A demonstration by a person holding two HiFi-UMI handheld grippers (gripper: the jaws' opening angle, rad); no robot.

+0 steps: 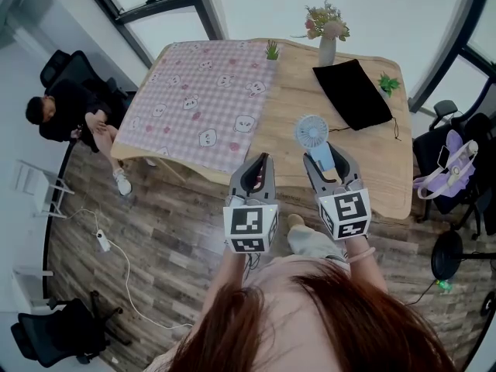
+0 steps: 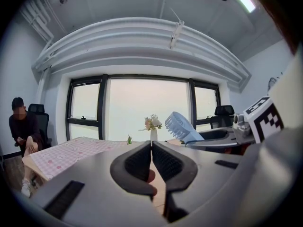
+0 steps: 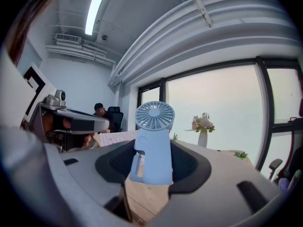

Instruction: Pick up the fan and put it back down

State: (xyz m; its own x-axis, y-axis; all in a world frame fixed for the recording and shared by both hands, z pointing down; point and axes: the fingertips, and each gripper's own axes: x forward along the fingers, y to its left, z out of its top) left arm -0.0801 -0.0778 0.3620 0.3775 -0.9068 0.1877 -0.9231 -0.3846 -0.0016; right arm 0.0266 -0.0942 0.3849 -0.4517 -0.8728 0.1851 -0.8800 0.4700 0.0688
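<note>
At the far left a person point(image 1: 66, 115) sits in a chair well apart from the work, and a pink checked cloth point(image 1: 201, 91) covers the left half of the wooden counter point(image 1: 287, 107); neither bears on the job. Our left claw point(image 1: 262, 161) hangs before the counter's near edge with its jaws pressed together and nothing between them. We judge it is simply parked aside, since one claw is enough for so light a thing. Just beside it, our right claw point(image 1: 325, 157) has its jaws set wide and clamped on the body of the fan point(image 1: 312, 132), a pad on each flank, which holds the fan upright with its head free above the jaws. The fan is over the near edge of the counter and, judging by the wood that shows beneath its base in the right gripper view, lifted clear of it. So we take the picking-up as done and the setting-down as yet to do. The fan is pale blue: a round grilled head with slats fanning out from a small hub, on a short, blocky body with a round button and a slot down one side. Farther right and back stand a vase of flowers point(image 1: 327, 33), a black pouch point(image 1: 353, 91) and a small green plant point(image 1: 387, 84), all clear of the fan.
</note>
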